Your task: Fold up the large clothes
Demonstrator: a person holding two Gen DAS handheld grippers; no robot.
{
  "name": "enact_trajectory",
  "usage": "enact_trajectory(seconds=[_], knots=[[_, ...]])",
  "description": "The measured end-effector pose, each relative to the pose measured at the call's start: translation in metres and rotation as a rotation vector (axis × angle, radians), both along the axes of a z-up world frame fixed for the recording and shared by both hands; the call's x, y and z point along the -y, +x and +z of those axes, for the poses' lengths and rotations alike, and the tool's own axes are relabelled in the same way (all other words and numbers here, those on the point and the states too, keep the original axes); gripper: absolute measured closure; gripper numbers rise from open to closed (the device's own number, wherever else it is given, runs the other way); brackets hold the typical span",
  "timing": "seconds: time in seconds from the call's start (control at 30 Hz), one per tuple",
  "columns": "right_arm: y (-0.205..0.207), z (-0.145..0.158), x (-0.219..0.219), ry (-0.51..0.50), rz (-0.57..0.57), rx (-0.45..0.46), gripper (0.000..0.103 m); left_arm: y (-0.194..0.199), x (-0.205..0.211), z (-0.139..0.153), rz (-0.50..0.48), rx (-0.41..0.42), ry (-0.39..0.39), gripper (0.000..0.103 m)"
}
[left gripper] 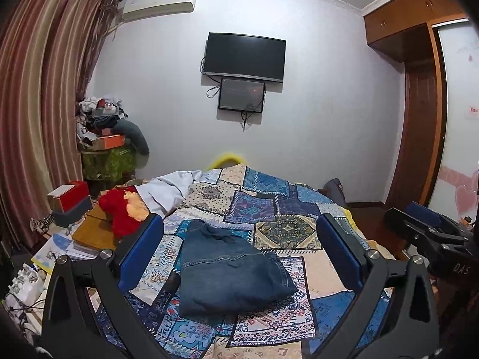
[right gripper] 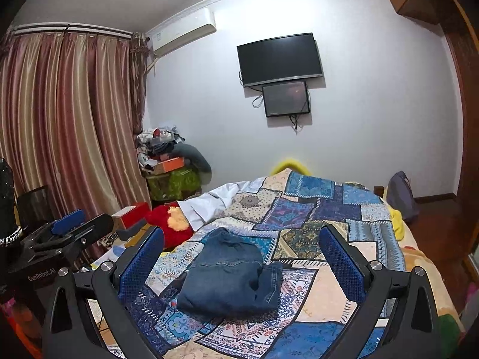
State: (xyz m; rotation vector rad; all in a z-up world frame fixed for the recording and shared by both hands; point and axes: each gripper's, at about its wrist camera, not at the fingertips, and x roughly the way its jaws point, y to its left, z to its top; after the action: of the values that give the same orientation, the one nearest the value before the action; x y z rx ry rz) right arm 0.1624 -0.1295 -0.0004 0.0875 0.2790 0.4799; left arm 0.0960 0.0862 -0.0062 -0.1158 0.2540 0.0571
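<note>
A folded blue denim garment (left gripper: pixel 230 272) lies in a compact bundle on the patchwork bedspread (left gripper: pixel 278 203); it also shows in the right wrist view (right gripper: pixel 230 278). My left gripper (left gripper: pixel 239 239) is open and empty, held above and short of the garment, blue pads wide apart. My right gripper (right gripper: pixel 241 248) is open and empty too, above the near side of the garment. The right gripper shows at the right edge of the left wrist view (left gripper: pixel 431 233), and the left gripper at the left of the right wrist view (right gripper: pixel 69 233).
A white cloth (left gripper: pixel 167 188) and a red plush toy (left gripper: pixel 119 212) lie at the bed's far left. Boxes and papers (left gripper: pixel 71 206) crowd the left side by the curtain (left gripper: pixel 39 104). A cluttered pile (left gripper: pixel 104 137) stands in the corner. A wardrobe (left gripper: pixel 419 89) stands right.
</note>
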Motion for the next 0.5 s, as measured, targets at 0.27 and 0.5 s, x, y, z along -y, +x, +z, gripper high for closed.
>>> enact_trajectory(seconds=[0.27,0.5], knots=[[-0.0010,0.0002,-0.0006,0.001,0.000,0.000,0.000,-0.0013,0.0005,0.0005,-0.009,0.005,0.002,0.000],[-0.0031,0.0014,-0.0029,-0.001,0.004,0.003,0.000,-0.0028,0.0007,0.0012,-0.013,0.009,0.003,0.000]])
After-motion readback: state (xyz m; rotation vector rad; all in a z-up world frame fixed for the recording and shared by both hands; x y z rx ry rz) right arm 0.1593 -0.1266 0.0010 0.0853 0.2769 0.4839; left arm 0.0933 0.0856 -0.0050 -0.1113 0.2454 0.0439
